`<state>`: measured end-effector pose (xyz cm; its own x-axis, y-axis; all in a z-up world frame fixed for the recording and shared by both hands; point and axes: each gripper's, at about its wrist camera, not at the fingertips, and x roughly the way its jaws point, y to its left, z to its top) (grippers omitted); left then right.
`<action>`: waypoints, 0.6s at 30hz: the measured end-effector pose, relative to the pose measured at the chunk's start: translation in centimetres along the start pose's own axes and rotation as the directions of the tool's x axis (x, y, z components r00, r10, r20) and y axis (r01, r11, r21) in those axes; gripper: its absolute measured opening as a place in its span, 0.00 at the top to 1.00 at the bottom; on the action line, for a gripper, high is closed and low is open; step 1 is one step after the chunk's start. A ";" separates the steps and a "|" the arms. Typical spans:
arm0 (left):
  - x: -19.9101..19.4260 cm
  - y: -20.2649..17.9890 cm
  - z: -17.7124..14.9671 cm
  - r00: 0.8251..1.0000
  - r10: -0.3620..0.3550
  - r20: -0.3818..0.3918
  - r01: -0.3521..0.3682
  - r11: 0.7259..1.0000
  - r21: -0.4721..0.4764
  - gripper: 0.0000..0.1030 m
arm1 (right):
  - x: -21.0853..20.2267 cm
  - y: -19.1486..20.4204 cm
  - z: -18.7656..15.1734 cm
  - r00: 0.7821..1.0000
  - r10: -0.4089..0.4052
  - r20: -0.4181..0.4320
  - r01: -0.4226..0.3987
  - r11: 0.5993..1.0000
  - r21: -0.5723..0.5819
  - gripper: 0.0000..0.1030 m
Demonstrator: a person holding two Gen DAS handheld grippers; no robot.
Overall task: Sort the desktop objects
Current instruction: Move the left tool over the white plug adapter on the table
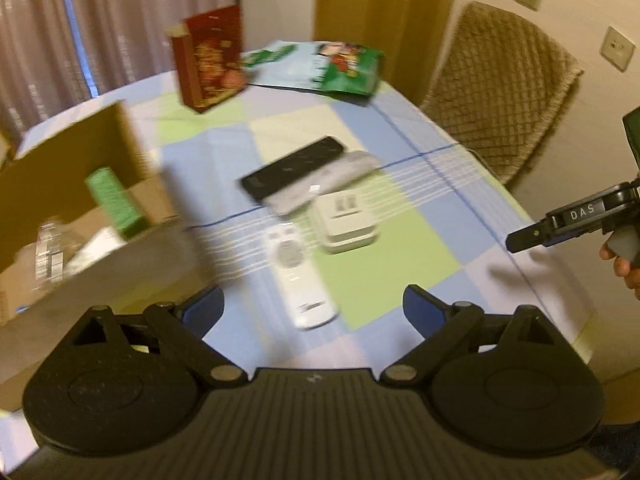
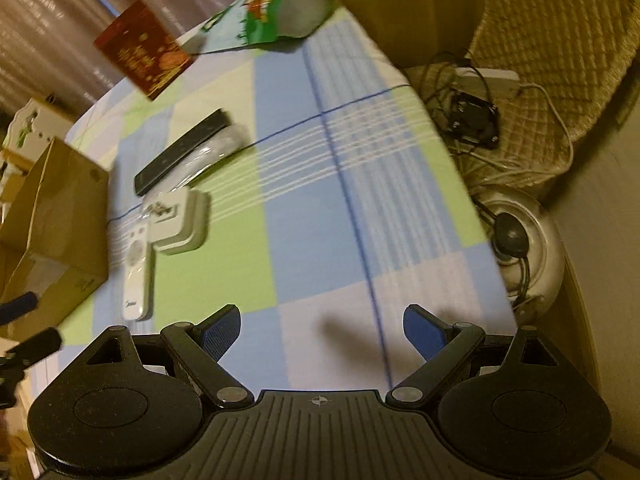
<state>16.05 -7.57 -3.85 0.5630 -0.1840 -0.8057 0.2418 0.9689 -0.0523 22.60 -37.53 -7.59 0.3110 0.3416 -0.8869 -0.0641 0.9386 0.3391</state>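
A white remote (image 1: 301, 280) lies on the checked tablecloth just ahead of my open, empty left gripper (image 1: 312, 308). Beyond it sit a white square box (image 1: 347, 219), a black remote (image 1: 294, 168) and a clear-wrapped grey remote (image 1: 324, 184). An open cardboard box (image 1: 72, 208) at the left holds a green carton (image 1: 114, 200) and a clear bottle (image 1: 50, 252). My right gripper (image 2: 322, 328) is open and empty above the table's near right part; it also shows in the left wrist view (image 1: 520, 240). The right wrist view shows the white remote (image 2: 138, 280), white box (image 2: 180, 220) and black remote (image 2: 184, 150).
A red gift box (image 1: 210, 58) and a green snack bag (image 1: 352, 68) on a printed sheet stand at the far end. A padded chair (image 1: 508, 88) stands by the right edge, with cables and a round appliance (image 2: 520, 240) below. The tablecloth (image 2: 320, 208) spans the table.
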 end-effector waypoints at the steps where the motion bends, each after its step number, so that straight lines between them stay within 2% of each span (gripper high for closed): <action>1: 0.7 -0.6 0.1 1.000 -0.018 -0.002 0.018 1.000 0.007 0.09 | 0.1 -0.4 0.0 1.000 0.000 -0.003 0.000 1.000 0.008 0.12; 5: 3.9 -2.5 1.3 0.998 -0.062 0.013 0.062 0.998 0.026 0.10 | 0.5 -1.9 0.1 1.000 -0.003 -0.017 0.004 0.999 0.039 0.12; 8: 6.7 -3.5 2.4 0.999 -0.045 0.025 0.043 0.998 0.047 0.11 | 0.9 -2.9 0.2 1.000 -0.009 -0.030 0.011 0.998 0.062 0.12; 18: 12.7 -3.1 4.7 1.000 0.008 -0.024 -0.009 1.000 -0.018 0.15 | 2.0 -4.5 2.0 0.999 -0.014 -0.049 0.018 0.997 0.078 0.12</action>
<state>26.21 -13.66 -11.16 0.5456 -0.1719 -0.8202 0.2227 0.9733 -0.0558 25.39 -41.16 -10.27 0.2646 0.3300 -0.9061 0.0158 0.9380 0.3462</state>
